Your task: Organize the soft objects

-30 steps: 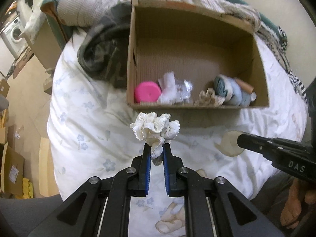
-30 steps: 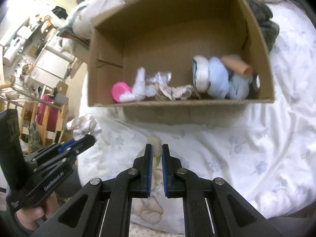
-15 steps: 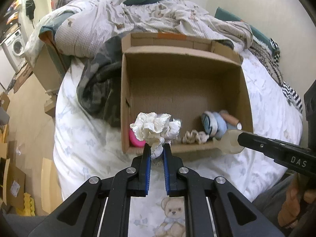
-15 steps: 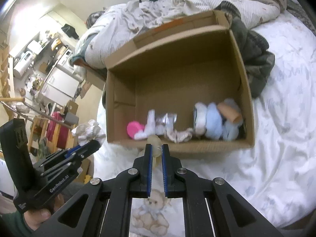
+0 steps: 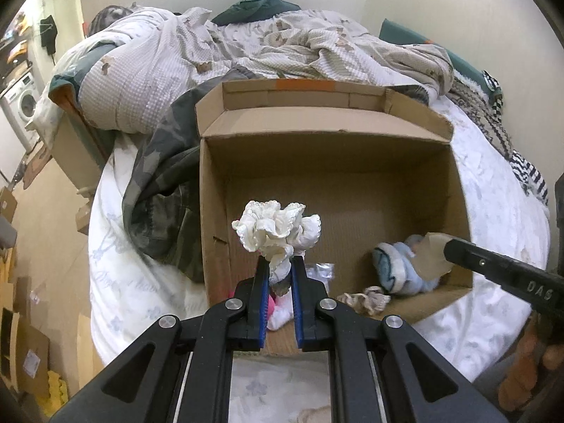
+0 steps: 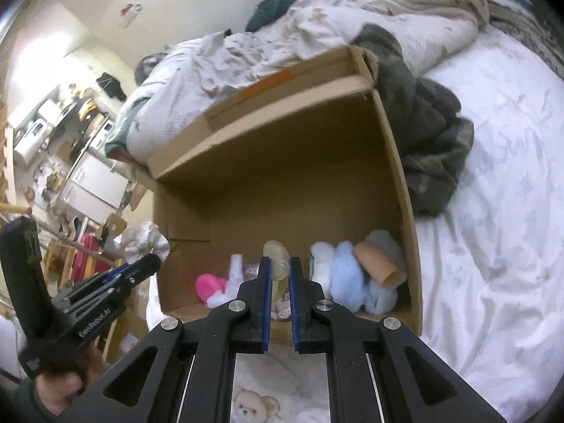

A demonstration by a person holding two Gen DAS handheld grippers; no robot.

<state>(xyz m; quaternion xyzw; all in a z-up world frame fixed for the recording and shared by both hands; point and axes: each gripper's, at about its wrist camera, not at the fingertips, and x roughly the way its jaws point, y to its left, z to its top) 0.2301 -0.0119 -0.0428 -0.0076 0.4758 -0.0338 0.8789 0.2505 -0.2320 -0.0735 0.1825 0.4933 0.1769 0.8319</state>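
Both grippers have been carried forward since a second ago — their tips are now held over the near edge of the cardboard box (image 5: 352, 162), which rests on the white bedsheet (image 6: 493, 246). The left gripper (image 5: 279, 275) is clamped on a white ruffled cloth (image 5: 276, 231); the right gripper (image 6: 279, 271) is closed on a pale translucent soft piece (image 6: 276, 257). Inside the box a light blue plush (image 6: 347, 275) and a pink item (image 6: 209, 287) are seen.

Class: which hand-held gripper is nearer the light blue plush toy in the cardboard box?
Right. The right hand-held gripper hangs just above the light blue plush toy; the left hand-held gripper is farther off, toward the box's left side.
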